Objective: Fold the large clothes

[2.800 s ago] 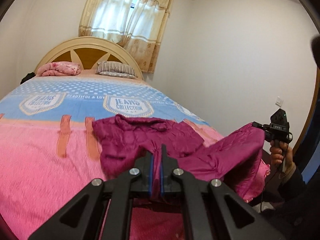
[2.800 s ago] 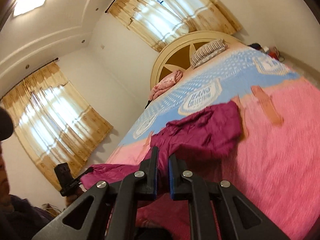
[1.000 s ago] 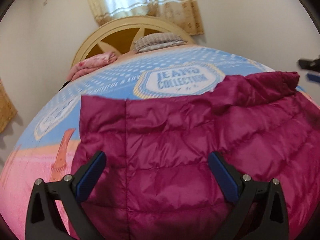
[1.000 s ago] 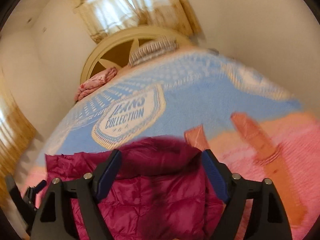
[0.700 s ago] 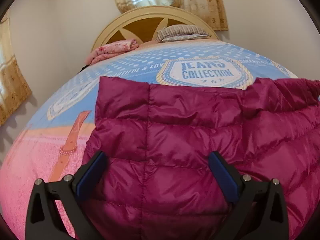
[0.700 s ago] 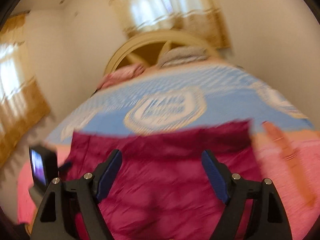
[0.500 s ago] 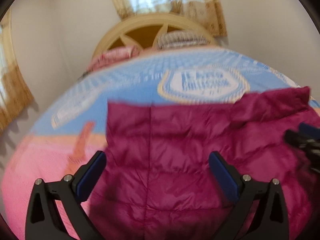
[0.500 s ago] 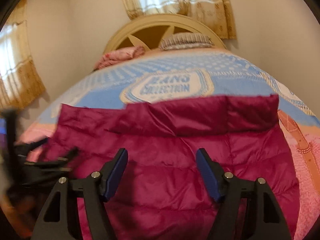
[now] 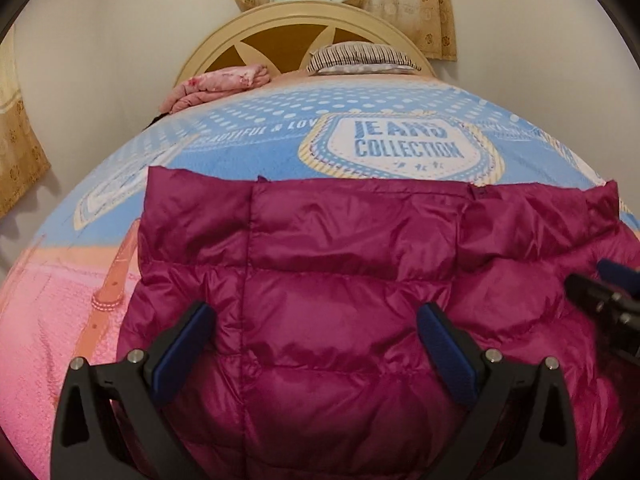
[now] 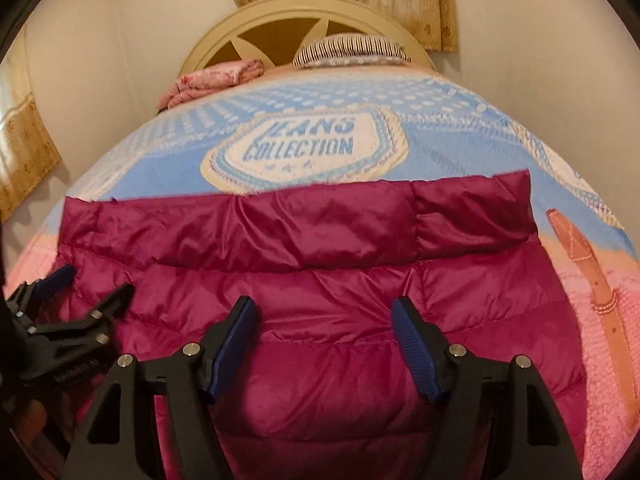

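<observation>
A magenta quilted puffer jacket (image 9: 340, 264) lies spread flat on the bed, its straight far edge toward the headboard; it also shows in the right wrist view (image 10: 320, 264). My left gripper (image 9: 316, 320) is open and empty, low over the jacket's near left part. My right gripper (image 10: 324, 316) is open and empty over the near right part. Each gripper shows in the other's view: the right one at the right edge (image 9: 608, 300), the left one at the left edge (image 10: 76, 300).
The bed has a pink and blue "Jeans Collection" blanket (image 9: 404, 144). A folded pink blanket (image 9: 216, 84) and a striped pillow (image 9: 360, 58) lie by the cream headboard (image 9: 280, 36). Curtains hang behind. Walls stand on both sides.
Both grippers were shut on the jacket 2.8 s ago; they have let go and stand open. The jacket now lies flat, and both grippers have drawn back a little toward me.
</observation>
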Tool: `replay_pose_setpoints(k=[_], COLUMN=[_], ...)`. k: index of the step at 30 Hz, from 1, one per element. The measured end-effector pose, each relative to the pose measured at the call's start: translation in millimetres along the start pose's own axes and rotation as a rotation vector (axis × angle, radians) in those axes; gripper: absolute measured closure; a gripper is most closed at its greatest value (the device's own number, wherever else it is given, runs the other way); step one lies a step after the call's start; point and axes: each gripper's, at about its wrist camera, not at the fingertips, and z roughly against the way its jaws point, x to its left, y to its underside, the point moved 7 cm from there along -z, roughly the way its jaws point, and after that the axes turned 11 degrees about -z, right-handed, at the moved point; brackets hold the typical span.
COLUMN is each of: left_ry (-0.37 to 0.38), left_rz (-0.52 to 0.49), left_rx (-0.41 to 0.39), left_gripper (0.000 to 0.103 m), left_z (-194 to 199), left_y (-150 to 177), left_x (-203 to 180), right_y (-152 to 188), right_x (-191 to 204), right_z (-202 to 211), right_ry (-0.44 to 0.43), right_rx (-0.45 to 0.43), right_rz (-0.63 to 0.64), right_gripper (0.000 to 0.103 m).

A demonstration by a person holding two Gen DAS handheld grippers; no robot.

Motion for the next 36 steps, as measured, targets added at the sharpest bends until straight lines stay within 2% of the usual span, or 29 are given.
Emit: replay_pose_setpoints(k=[17, 36], left_ry=[0.003, 0.001], left_rz=[-0.022, -0.041], left_rx=[0.053, 0.089], left_gripper=[0.0, 0.0], left_z=[-13.8, -21.1], left_y=[9.0, 9.8], left_x=[-6.8, -9.9], right_y=[9.2, 10.9], right_x=[-8.3, -8.5], right_z=[-16.4, -26.1], right_ry=[-0.016, 0.004], right_rx=[0.02, 0.059], right_rz=[-0.032, -0.024], right_gripper=[0.032, 0.032])
